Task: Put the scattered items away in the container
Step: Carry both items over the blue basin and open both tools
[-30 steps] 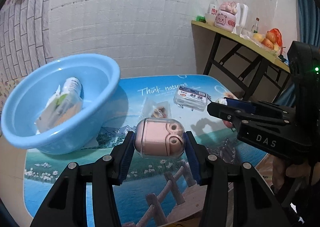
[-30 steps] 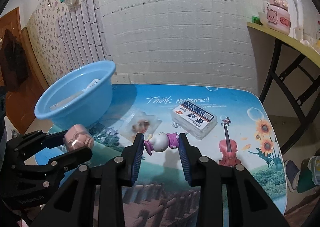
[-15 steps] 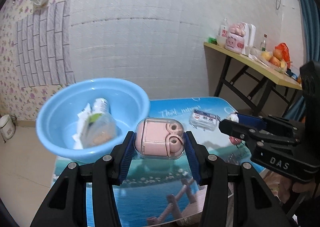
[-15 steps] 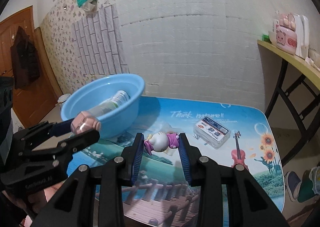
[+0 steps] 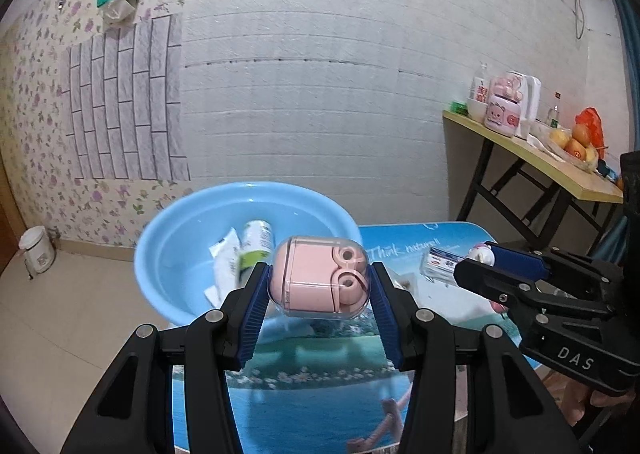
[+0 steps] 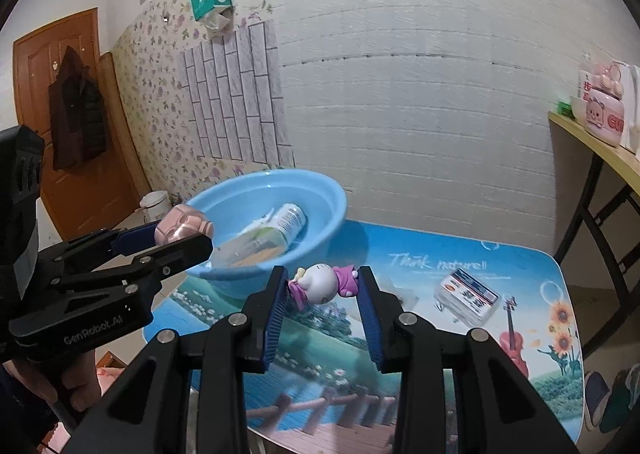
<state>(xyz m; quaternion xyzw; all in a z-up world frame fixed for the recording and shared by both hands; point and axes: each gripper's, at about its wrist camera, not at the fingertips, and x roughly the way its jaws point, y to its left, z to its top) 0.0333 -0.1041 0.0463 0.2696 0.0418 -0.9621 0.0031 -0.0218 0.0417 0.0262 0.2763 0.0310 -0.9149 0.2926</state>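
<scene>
Now both grippers have lifted their loads off the table toward the blue basin [image 5: 192, 254]: the left gripper [image 5: 318, 286] clamps the pink earbud case [image 5: 316, 280] just before its rim, the right gripper [image 6: 322, 290] pinches the small figurine [image 6: 320, 286] nearby, so dropping comes next

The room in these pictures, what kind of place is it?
Probably a lived-in home: floral wallpaper, a jacket hanging on the wooden door, and a side table with fruit.
</scene>
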